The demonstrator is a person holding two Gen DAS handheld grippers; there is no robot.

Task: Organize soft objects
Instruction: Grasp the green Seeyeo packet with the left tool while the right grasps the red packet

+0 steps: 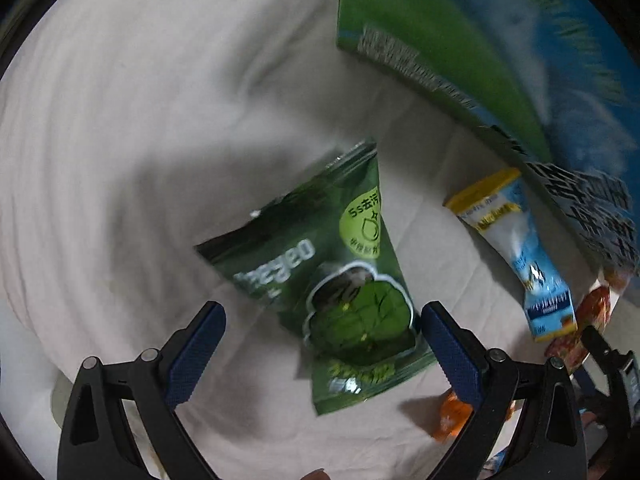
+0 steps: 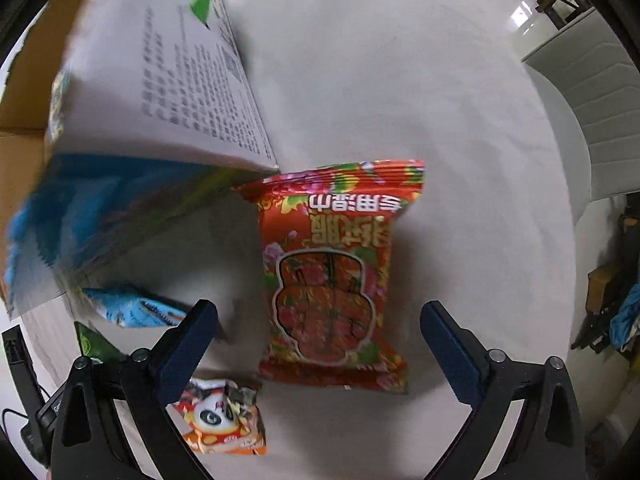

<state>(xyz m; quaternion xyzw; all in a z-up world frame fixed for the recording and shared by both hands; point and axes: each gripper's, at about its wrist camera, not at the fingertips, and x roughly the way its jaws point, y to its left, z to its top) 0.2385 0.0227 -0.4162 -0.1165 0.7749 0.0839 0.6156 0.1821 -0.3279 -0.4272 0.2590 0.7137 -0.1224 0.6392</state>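
In the left wrist view a dark green wipes packet (image 1: pixel 332 276) lies on the white cloth, between and just ahead of my open left gripper (image 1: pixel 322 344). A blue and yellow stick sachet (image 1: pixel 516 248) lies to its right. In the right wrist view a red floral wipes packet (image 2: pixel 332 276) lies ahead of my open right gripper (image 2: pixel 318 340), its near end between the fingers. A small orange panda packet (image 2: pixel 220 416) lies below the left finger. The blue sachet (image 2: pixel 132 308) and a green packet corner (image 2: pixel 94 344) show at left.
A large green and blue printed carton (image 1: pixel 480 52) stands at the back right of the left view; it also shows at the left of the right wrist view (image 2: pixel 140 120). White cloth (image 1: pixel 140 120) covers the surface. A white chair (image 2: pixel 580 100) stands beyond the table's right edge.
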